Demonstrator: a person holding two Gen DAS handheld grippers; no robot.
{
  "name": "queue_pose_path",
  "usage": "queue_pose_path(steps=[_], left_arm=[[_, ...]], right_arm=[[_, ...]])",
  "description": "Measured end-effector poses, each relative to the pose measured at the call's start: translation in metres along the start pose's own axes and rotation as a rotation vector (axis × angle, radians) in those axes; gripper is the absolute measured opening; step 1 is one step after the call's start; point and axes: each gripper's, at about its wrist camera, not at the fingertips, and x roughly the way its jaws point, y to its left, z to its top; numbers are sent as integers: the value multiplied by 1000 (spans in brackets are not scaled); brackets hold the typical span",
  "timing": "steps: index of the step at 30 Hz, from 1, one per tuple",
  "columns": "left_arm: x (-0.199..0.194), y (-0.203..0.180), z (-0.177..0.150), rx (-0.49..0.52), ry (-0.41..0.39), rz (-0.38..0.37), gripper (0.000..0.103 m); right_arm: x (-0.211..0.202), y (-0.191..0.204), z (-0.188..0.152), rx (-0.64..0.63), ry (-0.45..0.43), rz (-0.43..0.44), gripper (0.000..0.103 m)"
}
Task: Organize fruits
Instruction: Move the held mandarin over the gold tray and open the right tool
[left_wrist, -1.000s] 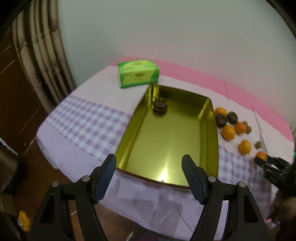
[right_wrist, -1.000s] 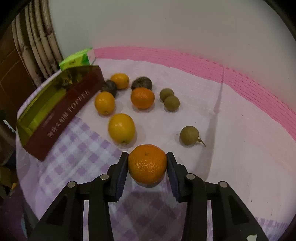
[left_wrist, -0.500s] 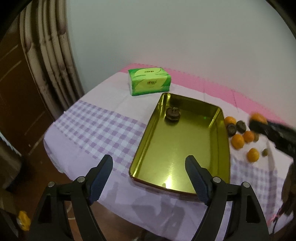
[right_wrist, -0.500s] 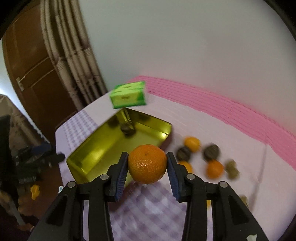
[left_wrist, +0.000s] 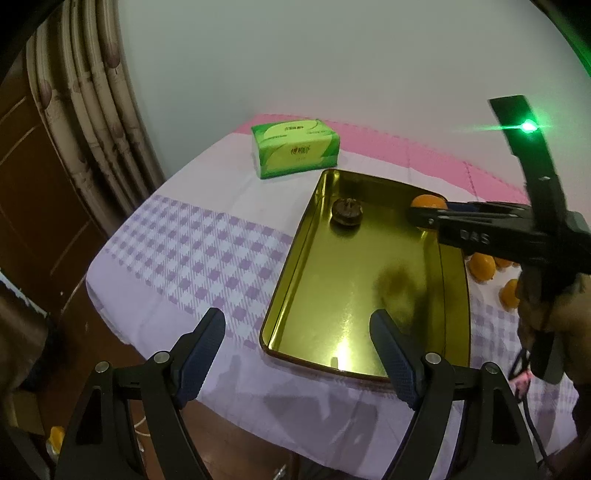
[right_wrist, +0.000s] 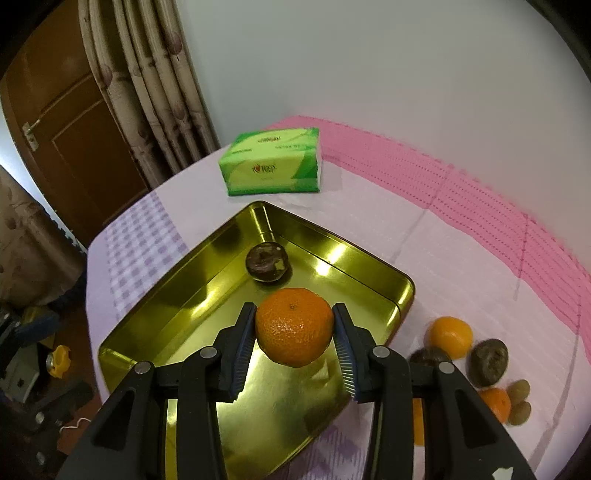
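Orange peel fills the centre of the right wrist view: a mandarin (right_wrist: 294, 326) is pinched btwn the ribbed pads of the right gripper (right_wrist: 294, 334), jaws clenched on both its sides, held above the gold metal tray (right_wrist: 207, 258). Its shadow falls on the tray floor under it. Further in, one dark wrinkled fruit (right_wrist: 266, 261) sits in the tray near the far corner. Right of the tray, on the cloth: an orange (right_wrist: 450, 336), a dark brown fruit (right_wrist: 489, 361), 2 small olive-green ones (right_wrist: 518, 390) and more orange fruit partly hidden behind the gripper arm. Beyond the tray, a green tissue pack (right_wrist: 271, 161) near the pink mat edge (right_wrist: 461, 184).

Left gripper (left_wrist: 297, 354) hangs w/ jaws spread wide, nothing btwn them, over the near table edge and tray corner. Purple checked tablecloth (left_wrist: 192, 251) below. Curtain (left_wrist: 92, 96) and door at far left.
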Motion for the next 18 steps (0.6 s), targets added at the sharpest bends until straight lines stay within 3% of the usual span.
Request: queue_pose_path(steps=[18], left_arm=[[12, 3, -1, -5, 51, 6, 82]], right_arm=[[39, -3, 16, 16, 48, -32, 39]])
